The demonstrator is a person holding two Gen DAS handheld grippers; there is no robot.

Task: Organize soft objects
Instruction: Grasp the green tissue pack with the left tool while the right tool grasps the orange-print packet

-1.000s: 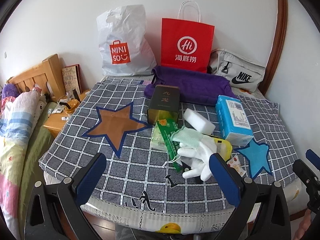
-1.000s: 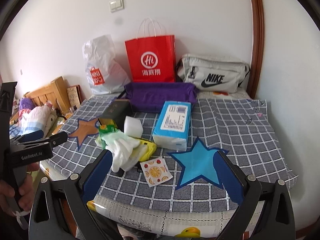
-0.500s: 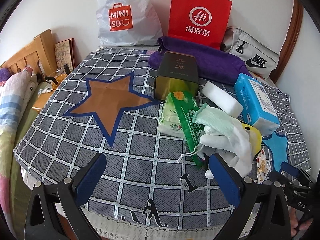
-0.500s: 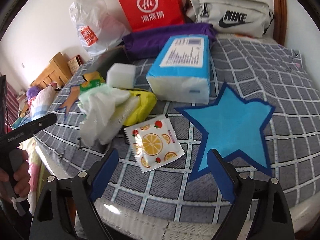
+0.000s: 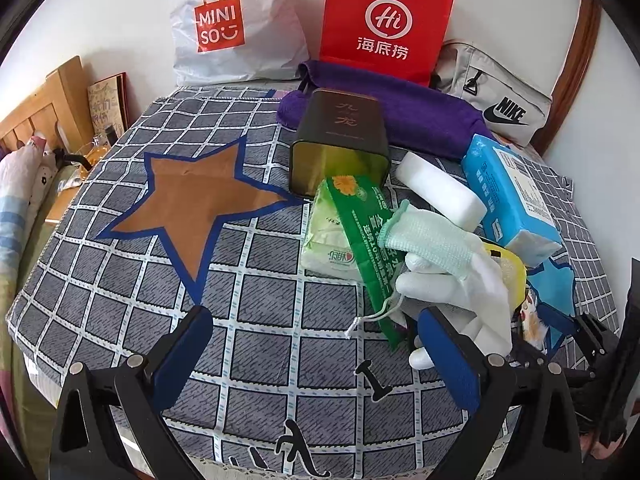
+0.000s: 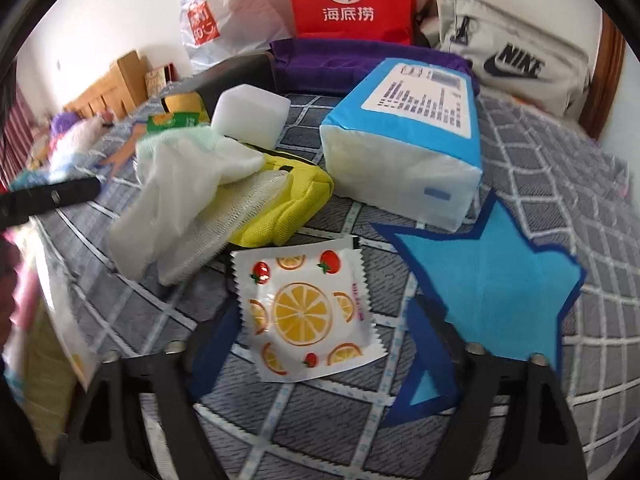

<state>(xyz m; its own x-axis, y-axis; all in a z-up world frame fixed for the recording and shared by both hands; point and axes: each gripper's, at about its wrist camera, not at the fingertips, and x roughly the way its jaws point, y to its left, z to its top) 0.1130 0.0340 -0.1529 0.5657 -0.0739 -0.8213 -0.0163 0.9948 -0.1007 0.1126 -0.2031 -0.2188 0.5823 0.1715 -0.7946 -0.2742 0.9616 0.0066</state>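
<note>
A pile of soft things lies on the checked bedspread. White gloves with a mint cuff lie over a yellow pouch, a green tissue pack and a green sachet. A white sponge and a blue tissue pack lie behind. A fruit-print sachet lies flat between my right gripper's open fingers. My right gripper is low over it. My left gripper is open and empty, its right finger at the gloves.
A dark tin lies open-end forward by a purple cloth. A red paper bag, a white plastic bag and a grey Nike bag stand at the wall. A brown star and a blue star mark the bedspread.
Both grippers have moved forward and down toward the pile. The right gripper now straddles the fruit-print sachet. Both stay open.
</note>
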